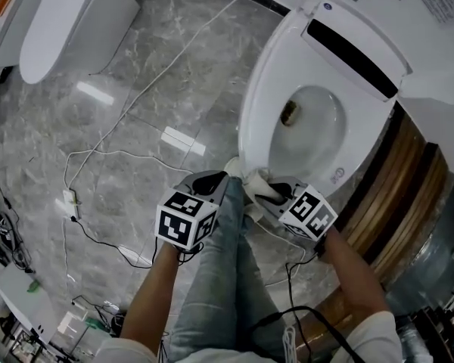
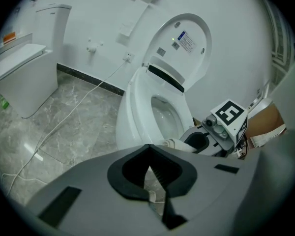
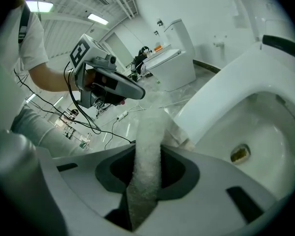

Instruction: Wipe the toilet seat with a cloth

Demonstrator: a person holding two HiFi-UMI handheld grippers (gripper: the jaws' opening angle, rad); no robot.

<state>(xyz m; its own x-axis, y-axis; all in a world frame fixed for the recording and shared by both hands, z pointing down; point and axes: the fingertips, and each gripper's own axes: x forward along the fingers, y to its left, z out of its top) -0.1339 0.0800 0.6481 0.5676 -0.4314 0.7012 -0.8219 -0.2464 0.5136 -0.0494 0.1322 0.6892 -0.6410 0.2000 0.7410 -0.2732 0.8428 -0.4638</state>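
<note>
At the front edge of the toilet seat (image 1: 250, 108), my right gripper (image 1: 262, 190) is clenched on the white cloth (image 3: 147, 146), which reaches toward the rim. Just beside it, my left gripper (image 1: 212, 181) hangs over the floor (image 1: 136, 127), jaws pressed together.

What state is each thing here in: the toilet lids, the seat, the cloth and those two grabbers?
Toilet lid: raised.
Toilet seat: down.
Cloth: bunched, by the seat's front edge.
Right gripper: shut on the cloth.
Left gripper: shut, holding nothing.
Second toilet: lid closed.
</note>
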